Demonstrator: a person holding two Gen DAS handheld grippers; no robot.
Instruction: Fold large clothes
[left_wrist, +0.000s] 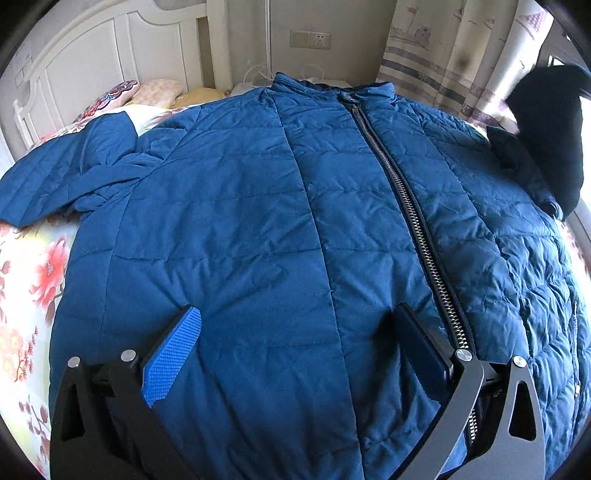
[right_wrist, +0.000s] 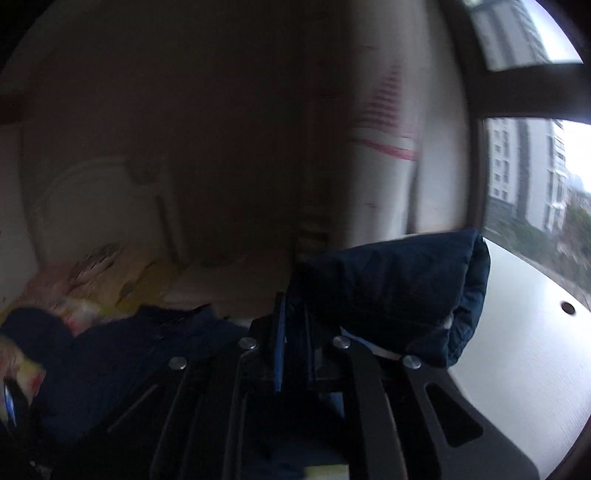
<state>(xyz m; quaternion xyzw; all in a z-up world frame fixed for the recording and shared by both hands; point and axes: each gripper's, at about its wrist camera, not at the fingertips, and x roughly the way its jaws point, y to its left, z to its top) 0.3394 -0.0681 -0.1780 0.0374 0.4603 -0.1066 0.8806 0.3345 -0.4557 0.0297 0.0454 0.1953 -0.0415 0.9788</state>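
A blue quilted jacket (left_wrist: 258, 206) lies front up on the bed, zipped, its zipper (left_wrist: 410, 206) running down right of the middle. Its left sleeve (left_wrist: 62, 177) is spread out to the side. My left gripper (left_wrist: 297, 314) hovers open just over the jacket's lower front, one blue pad (left_wrist: 173, 354) to the left and the other finger beside the zipper. In the right wrist view my right gripper (right_wrist: 293, 317) is shut on the jacket's other sleeve (right_wrist: 399, 288), which hangs lifted off the bed. That raised sleeve (left_wrist: 550, 136) appears as a dark shape at the right edge.
A floral bedsheet (left_wrist: 29, 280) covers the bed. Pillows (left_wrist: 155, 92) lie against the white headboard (left_wrist: 92, 62). A wall socket (left_wrist: 310, 38) and a patterned curtain (left_wrist: 443, 55) are behind. A window (right_wrist: 524, 173) and a white ledge (right_wrist: 524, 332) are on the right.
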